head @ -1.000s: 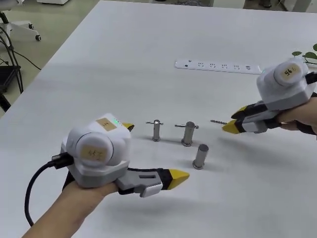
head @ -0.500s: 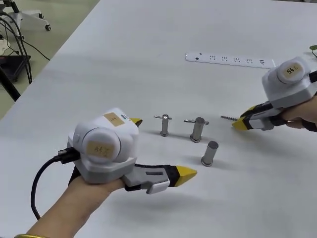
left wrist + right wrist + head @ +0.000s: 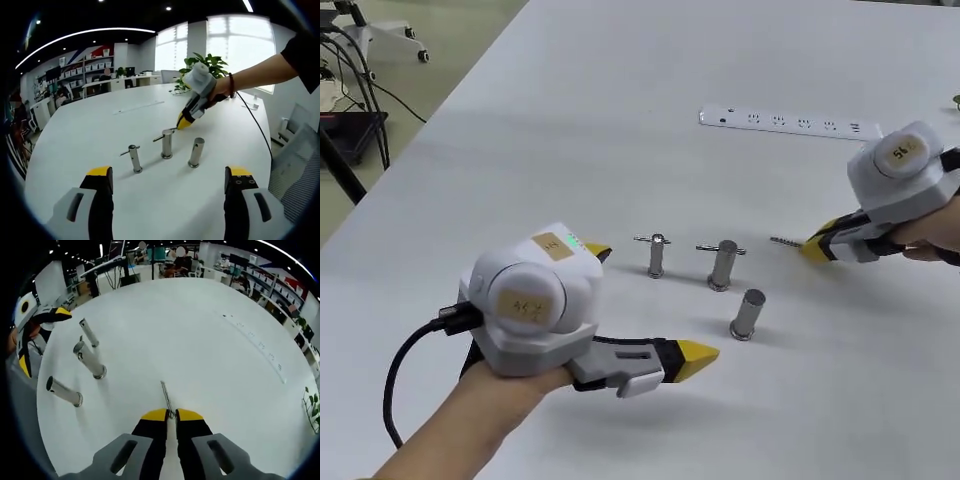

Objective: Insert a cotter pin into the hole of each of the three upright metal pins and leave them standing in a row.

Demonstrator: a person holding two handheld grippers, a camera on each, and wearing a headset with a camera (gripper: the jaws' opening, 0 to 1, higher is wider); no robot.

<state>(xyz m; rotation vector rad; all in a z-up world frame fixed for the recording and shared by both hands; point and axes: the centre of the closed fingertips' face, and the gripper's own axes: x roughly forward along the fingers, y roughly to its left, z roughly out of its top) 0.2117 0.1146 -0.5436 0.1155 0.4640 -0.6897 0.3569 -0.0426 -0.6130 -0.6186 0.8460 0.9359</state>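
Observation:
Three upright metal pins stand on the white table [image 3: 570, 150]. The left pin [image 3: 656, 255] and the middle pin [image 3: 722, 264] each carry a cotter pin through the top. The third pin [image 3: 749, 313] stands nearer me, out of line, with no cotter pin. My right gripper [image 3: 812, 248] is shut on a cotter pin [image 3: 786, 241], which points toward the middle pin; the same cotter pin [image 3: 166, 397] juts out between its yellow tips [image 3: 167, 415]. My left gripper [image 3: 167, 175] is open, with the three pins [image 3: 166, 143] ahead of its jaws.
A white power strip [image 3: 790, 124] lies on the far side of the table. A black cable [image 3: 405, 365] trails from the left gripper. Off the table's left edge are chair legs and floor cables [image 3: 360, 60]. A potted plant [image 3: 205, 62] stands beyond the right gripper.
The head camera has shifted a little. My right gripper, with the cotter pin, has barely moved relative to the pins. My left gripper stays where it was.

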